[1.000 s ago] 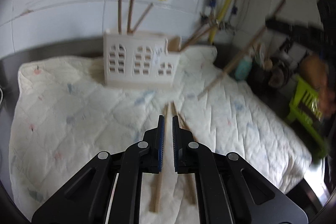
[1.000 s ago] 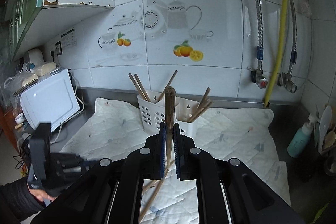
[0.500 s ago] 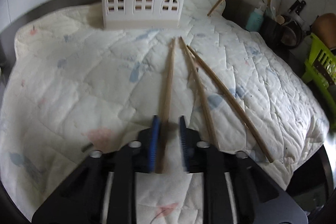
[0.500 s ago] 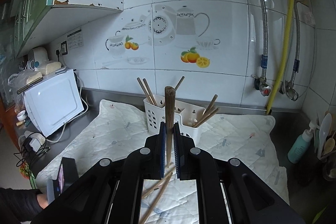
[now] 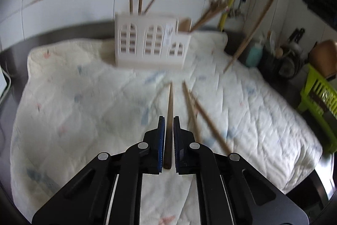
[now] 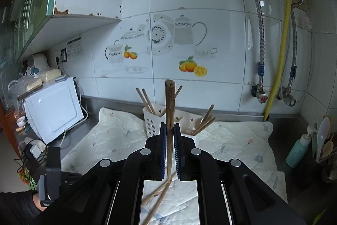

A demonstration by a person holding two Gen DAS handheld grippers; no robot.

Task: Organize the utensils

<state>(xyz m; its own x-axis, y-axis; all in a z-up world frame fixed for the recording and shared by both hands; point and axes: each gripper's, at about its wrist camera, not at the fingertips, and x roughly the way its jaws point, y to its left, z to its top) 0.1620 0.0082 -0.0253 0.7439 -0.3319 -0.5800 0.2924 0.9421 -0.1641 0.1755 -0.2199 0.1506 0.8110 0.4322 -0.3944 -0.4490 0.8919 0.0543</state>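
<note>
Left gripper [image 5: 167, 130] clamped on a chopstick [image 5: 169, 107], thick end between the pads, tip pointing far toward the white holder [image 5: 150, 43]; the jaws have just closed on it, half a second back they stood a bit apart with the stick lying on the cloth between them. Right gripper [image 6: 169, 140] also clamped, holding its own chopstick [image 6: 169, 102] near-upright in front of the holder [image 6: 168, 119]; in the left view that stick [image 5: 256, 20] hangs in the air at the right.

Two loose chopsticks [image 5: 200, 115] lie on the quilted cloth [image 5: 73, 98] just right of the left gripper; more sticks stand in the holder's far compartments.

Step, as I read it: pickup done on both sides, transfer to holder next. Next move calls for lifting the left stick clear of the cloth, tipping it toward vertical, and lining the tip over an open compartment; the right stick looks closer to ready.

Versus half a second ago: the left view sits higher and further back, holder lower in frame, three sticks on the cloth down to two; right side essentially unchanged.
</note>
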